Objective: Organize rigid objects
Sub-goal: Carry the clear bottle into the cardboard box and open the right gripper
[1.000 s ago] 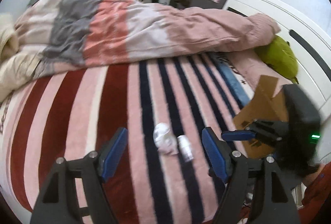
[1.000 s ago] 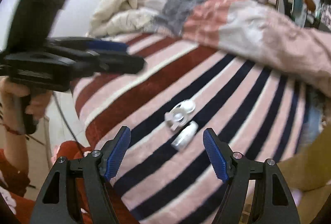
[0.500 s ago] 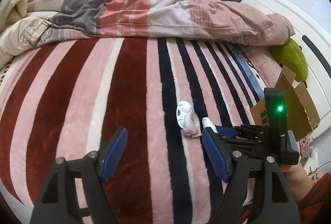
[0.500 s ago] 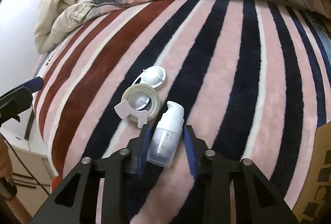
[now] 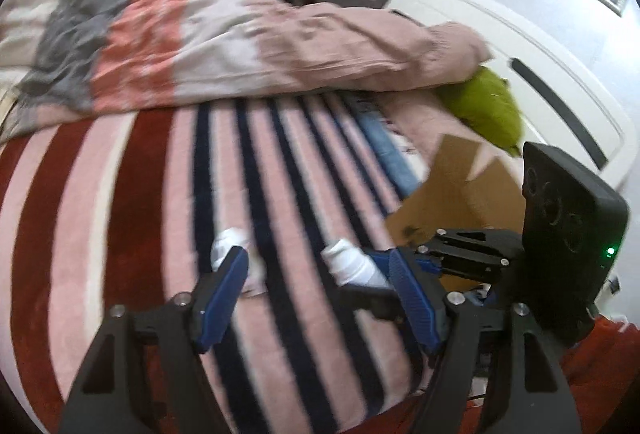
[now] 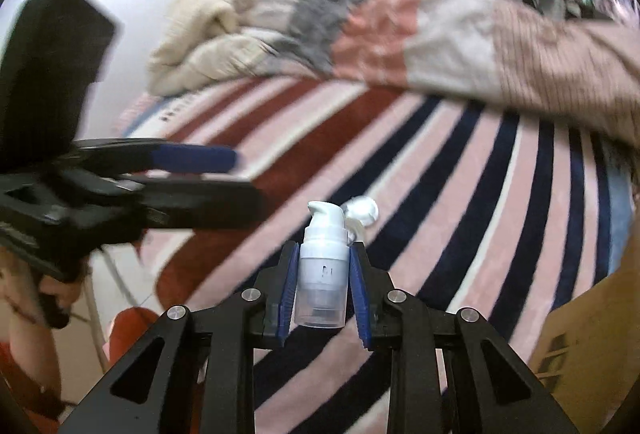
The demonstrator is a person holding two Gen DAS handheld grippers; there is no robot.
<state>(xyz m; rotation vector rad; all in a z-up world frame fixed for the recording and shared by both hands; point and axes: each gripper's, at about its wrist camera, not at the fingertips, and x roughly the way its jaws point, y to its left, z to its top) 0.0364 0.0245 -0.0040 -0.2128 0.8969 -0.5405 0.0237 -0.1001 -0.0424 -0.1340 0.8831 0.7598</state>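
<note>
My right gripper (image 6: 323, 286) is shut on a small white pump bottle (image 6: 322, 270) and holds it above the striped blanket (image 6: 460, 193). The bottle also shows in the left wrist view (image 5: 350, 264), gripped by the right gripper (image 5: 384, 274). A white tape dispenser (image 5: 232, 246) lies on the blanket, partly behind my left gripper's finger; in the right wrist view it (image 6: 362, 211) sits just beyond the bottle. My left gripper (image 5: 320, 294) is open and empty, hovering over the blanket; it appears blurred at the left of the right wrist view (image 6: 192, 173).
A cardboard box (image 5: 460, 201) sits at the bed's right edge, also at the lower right of the right wrist view (image 6: 592, 334). A rumpled duvet (image 5: 240, 45) covers the far half of the bed. A green pillow (image 5: 488, 109) lies by the white headboard (image 5: 520, 45).
My right gripper has closed on the pump bottle and lifted it off the blanket. The left gripper has shifted and stays open.
</note>
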